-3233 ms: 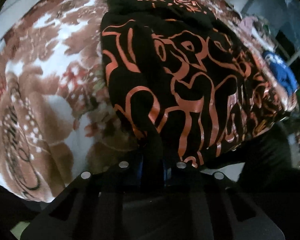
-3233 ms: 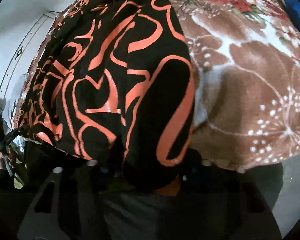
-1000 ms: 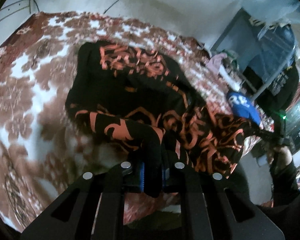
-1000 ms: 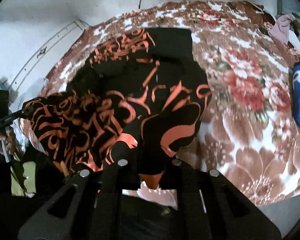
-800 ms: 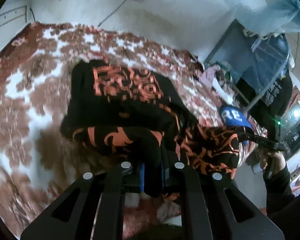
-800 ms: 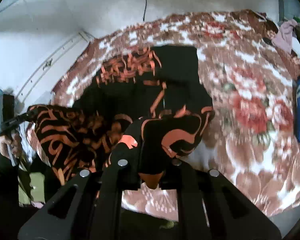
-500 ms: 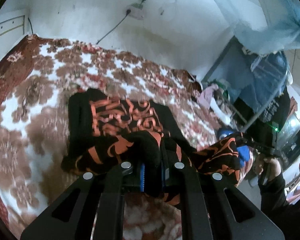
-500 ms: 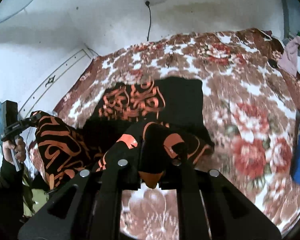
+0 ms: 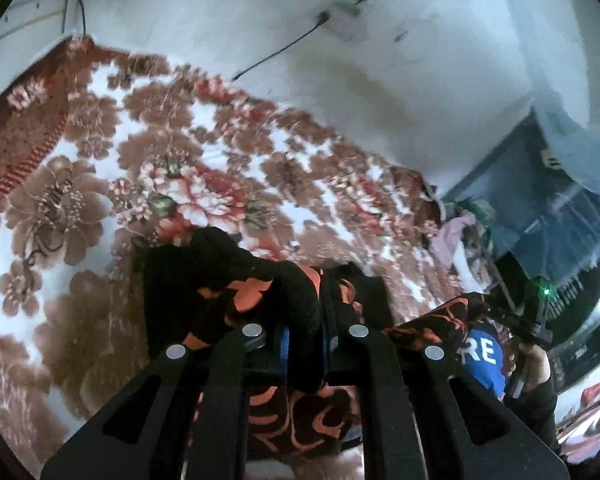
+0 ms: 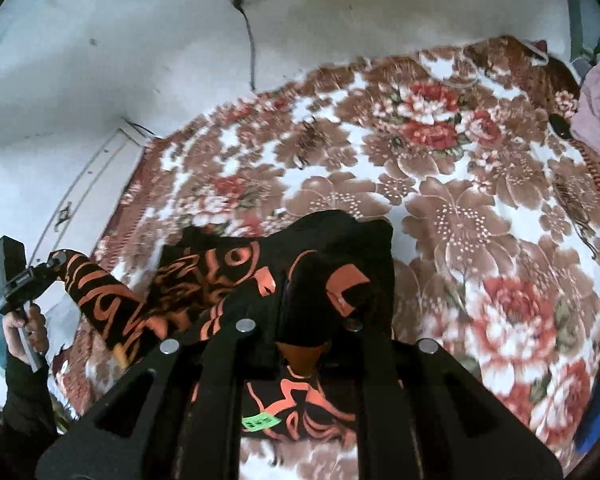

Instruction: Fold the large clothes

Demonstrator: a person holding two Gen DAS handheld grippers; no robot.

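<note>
We hold the black garment with orange swirls (image 9: 260, 292) lifted over the near part of the bed, each end pinched: the left gripper (image 9: 304, 344) is clamped on a bunched black fold, and the right gripper (image 10: 302, 336) is clamped on another fold with an orange patch. Between them the cloth sags and doubles over itself, a small green label (image 10: 261, 422) showing on the hanging part. Beyond it the floral blanket (image 10: 460, 208) lies broad and flat up to the white wall (image 10: 340, 20), giving wide room ahead. At the bed's far-right side sit a pink cloth (image 10: 596, 108) and a blue item with white letters (image 9: 484, 356).
</note>
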